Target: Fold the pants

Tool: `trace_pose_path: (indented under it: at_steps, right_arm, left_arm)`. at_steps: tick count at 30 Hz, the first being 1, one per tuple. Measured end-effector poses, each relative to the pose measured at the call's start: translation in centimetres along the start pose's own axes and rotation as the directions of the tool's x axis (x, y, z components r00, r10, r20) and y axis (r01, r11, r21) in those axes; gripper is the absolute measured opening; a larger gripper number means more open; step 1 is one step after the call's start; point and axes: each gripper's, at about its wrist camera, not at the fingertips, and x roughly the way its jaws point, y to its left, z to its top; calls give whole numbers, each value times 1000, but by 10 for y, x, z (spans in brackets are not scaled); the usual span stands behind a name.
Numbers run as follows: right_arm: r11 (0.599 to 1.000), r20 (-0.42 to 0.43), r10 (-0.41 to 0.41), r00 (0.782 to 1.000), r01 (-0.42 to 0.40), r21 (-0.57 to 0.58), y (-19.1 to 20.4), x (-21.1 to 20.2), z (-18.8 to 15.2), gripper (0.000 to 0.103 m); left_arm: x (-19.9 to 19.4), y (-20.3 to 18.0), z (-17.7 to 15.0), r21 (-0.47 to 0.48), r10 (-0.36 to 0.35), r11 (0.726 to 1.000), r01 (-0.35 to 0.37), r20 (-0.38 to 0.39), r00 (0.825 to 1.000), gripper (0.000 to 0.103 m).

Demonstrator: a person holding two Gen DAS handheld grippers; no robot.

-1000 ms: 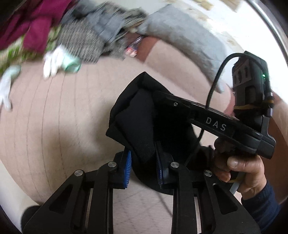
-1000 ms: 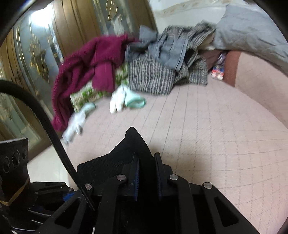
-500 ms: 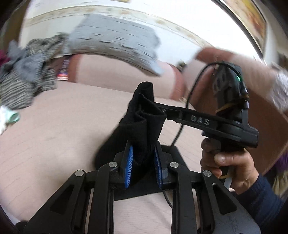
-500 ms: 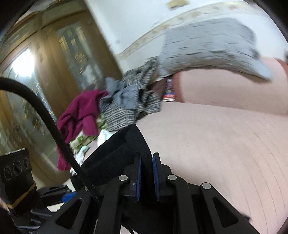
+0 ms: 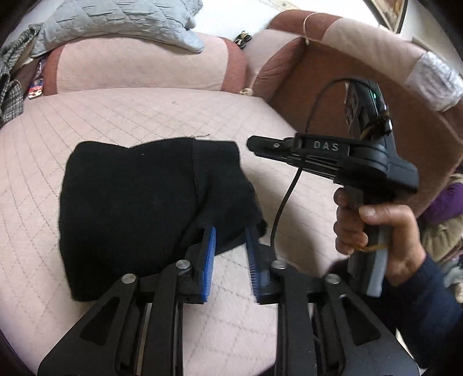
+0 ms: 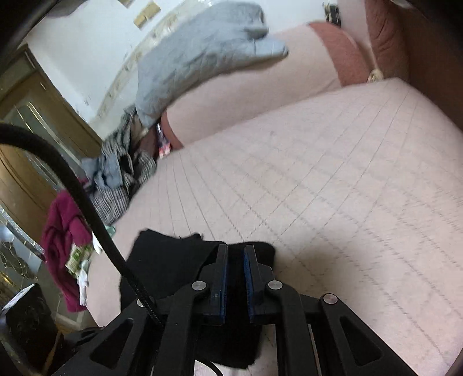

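**— What changed just now?**

Since a second ago the black pants [image 5: 139, 202] have come down out of the air: then both my grippers held the bundle up in front of the pile of clothes [image 6: 121, 176]; now it lies folded on the pink quilted sofa seat [image 5: 144, 110], near the front edge, below the grey blanket [image 5: 115, 20] on the backrest.

**— And your jaws?**

My left gripper [image 5: 230, 254] is opening. A corner of the cloth lies between the blue pads [image 5: 209, 254], but they no longer press on it. My right gripper [image 6: 235, 277] looks different in the two views: from its own camera the pads stand narrow with black fabric between them, while the left view shows its tip beside the pants' edge, apart from it. I take it as nearly closed, with at most a thin edge in it.

**— What could go wrong from here?**

If cloth does sit in my right jaws and my hand [image 5: 376, 231] draws away before they open, I judge the top layer would drag and undo the fold. The left pad's ribs could also snag the knit as I back out.
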Motion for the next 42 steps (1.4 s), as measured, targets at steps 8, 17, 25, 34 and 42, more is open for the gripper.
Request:
trace_pose_path:
  at_steps: [8, 17, 25, 34, 42]
  right_arm:
    - [996, 3, 78, 997, -78, 47, 3, -25, -11, 52]
    - [998, -110, 36, 993, -40, -42, 26, 17, -17, 38]
    - [994, -93, 31, 995, -40, -100, 31, 22, -16, 6]
    - [994, -153, -53, 987, 37, -102, 13, 28, -32, 2]
    - [1000, -87, -28, 996, 26, -14, 7, 7, -20, 20]
  left_arm:
    - [-43, 25, 11, 11, 70, 997, -71, 89, 994, 45]
    - [-5, 78, 43, -59, 282, 958, -280, 41, 958, 45]
    - [22, 101, 46, -134, 335, 934, -332, -4, 942, 45]
    - [37, 103, 44, -140, 386, 913, -383, -11, 923, 48]
    - [6, 88, 36, -163, 333, 932, -325, 22, 943, 48]
